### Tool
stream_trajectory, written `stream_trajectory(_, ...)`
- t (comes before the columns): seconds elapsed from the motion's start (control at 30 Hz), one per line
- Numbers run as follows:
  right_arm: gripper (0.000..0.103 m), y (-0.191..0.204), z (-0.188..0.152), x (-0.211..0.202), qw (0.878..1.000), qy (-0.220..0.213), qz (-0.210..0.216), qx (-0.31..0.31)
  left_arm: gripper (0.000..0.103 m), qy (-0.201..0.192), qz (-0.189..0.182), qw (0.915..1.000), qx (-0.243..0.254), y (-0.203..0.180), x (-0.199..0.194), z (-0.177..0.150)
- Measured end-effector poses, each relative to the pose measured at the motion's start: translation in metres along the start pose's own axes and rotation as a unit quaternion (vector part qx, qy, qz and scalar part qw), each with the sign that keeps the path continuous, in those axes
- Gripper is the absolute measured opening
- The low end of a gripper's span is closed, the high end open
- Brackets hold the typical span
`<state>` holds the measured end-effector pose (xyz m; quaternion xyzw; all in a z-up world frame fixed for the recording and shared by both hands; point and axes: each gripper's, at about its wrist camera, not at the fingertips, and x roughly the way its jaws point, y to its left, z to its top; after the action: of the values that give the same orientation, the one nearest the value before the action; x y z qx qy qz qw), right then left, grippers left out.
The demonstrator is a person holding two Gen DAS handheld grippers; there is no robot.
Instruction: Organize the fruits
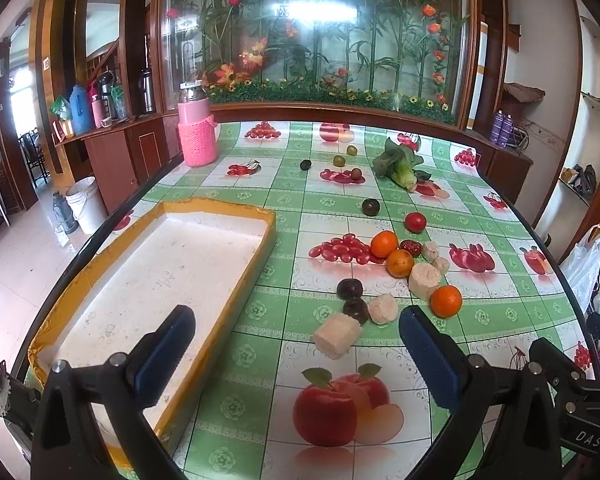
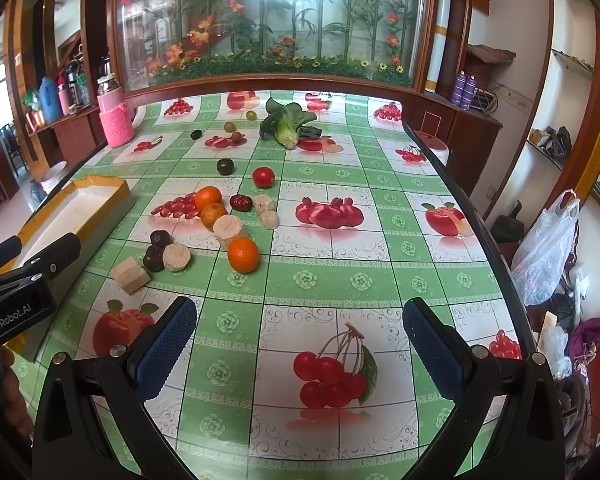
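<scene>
Held the left gripper (image 1: 296,344) and right gripper (image 2: 300,336) wide apart, empty, ribbed blue pads above the glossy fruit-print tablecloth (image 2: 332,280). Lay clustered mid-table: round oranges (image 2: 243,255), dark plums (image 2: 153,258), a red tomato (image 2: 263,176), pale rough-cut chunks (image 2: 131,274). Sat left, at the table's curved edge: a shallow white foam tray (image 1: 172,264) with yellow-taped rim, nothing in it. Stayed open: broad cloth near and right of the fruit. Lay far: leafy bok choy (image 2: 286,124).
</scene>
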<state>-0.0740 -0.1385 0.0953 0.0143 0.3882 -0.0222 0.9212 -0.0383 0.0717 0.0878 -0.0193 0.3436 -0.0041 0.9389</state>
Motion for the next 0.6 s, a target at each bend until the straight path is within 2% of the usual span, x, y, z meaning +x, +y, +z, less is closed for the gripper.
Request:
stream_trajectory(0.37,0.103,0.008,-0.002,0.004,1.0,0.0,-0.004,-0.012,0.103,0.009,-0.003,1.0,-0.002,0.004,0.004,-0.001)
stream_trajectory(0.6,0.103,0.009,0.002,0.029,0.999,0.02,0.023,-0.029,0.103,0.021,0.009,0.9997,-0.003,0.014,0.01,-0.001)
